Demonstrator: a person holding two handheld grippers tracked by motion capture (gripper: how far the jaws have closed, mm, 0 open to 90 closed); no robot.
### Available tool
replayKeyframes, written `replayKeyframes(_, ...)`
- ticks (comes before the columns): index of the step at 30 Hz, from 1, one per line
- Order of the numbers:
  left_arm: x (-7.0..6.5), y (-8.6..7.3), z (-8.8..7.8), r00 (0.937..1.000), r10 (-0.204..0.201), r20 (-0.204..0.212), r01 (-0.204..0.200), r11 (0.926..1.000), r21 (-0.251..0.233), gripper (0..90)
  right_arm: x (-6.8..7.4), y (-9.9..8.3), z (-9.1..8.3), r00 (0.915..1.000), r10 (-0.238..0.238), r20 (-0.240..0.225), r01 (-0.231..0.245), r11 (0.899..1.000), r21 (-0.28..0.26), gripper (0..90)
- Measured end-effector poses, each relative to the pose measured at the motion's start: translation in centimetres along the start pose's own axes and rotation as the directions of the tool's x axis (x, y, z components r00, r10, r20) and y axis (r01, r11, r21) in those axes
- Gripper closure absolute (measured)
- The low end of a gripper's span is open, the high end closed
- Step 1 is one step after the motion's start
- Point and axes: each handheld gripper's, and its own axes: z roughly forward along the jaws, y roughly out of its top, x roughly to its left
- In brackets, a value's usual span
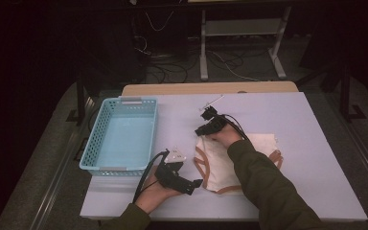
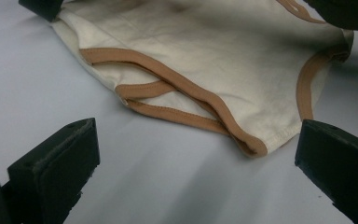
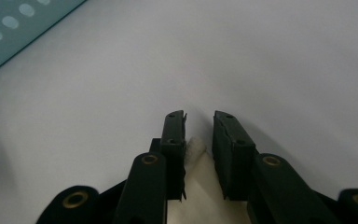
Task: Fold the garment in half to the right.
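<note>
A cream cloth (image 1: 220,165) with brown trim lies flat on the white table (image 1: 287,115), right of centre. My right gripper (image 1: 201,130) is at the cloth's far left corner, jaws pointing away from me. In the right gripper view the jaws (image 3: 199,116) stand a narrow gap apart with the corner of the cloth (image 3: 196,151) between them, and the pads are not pressing on it. My left gripper (image 1: 190,176) rests low at the front left of the cloth, wide open. In its own view the jaws (image 2: 196,140) frame the cloth's trimmed edge (image 2: 191,93) without touching it.
A light blue perforated basket (image 1: 100,129) stands at the table's left, and its wall shows at the corner of the right gripper view (image 3: 9,37). Bare table surface lies beyond and right of the cloth. Behind the table stand a metal frame (image 1: 242,28) and floor cables.
</note>
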Motion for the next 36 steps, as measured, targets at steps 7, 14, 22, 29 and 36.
replayKeyframes(7,0.3,-0.1,-0.1,1.0,-0.001,0.002,0.001,1.0,0.006,0.0,0.2,-0.1,0.4,0.9997,-0.022,0.006,0.022,1.0,0.012,84.1)
replayKeyframes(14,0.3,0.0,-0.1,1.0,-0.005,0.008,0.005,1.0,0.001,0.0,0.4,0.0,0.5,0.9991,-0.043,0.005,0.043,0.999,0.011,87.6)
replayKeyframes(22,0.1,0.6,0.1,0.9988,0.014,0.048,-0.014,0.9999,-0.001,5.1,0.7,0.0,0.5,0.9975,-0.068,0.018,0.068,0.998,0.015,87.6)
replayKeyframes(29,-0.6,1.1,0.6,0.9905,0.053,0.127,-0.05,0.9985,-0.02,19.5,0.5,0.0,0.6,0.998,-0.063,0.009,0.063,0.998,0.018,87.6)
replayKeyframes(36,-1.2,1.7,1.5,0.9781,0.08,0.192,-0.074,0.9965,-0.04,34.4,0.7,0.2,0.6,0.9967,-0.078,0.02,0.078,0.996,0.035,87.5)
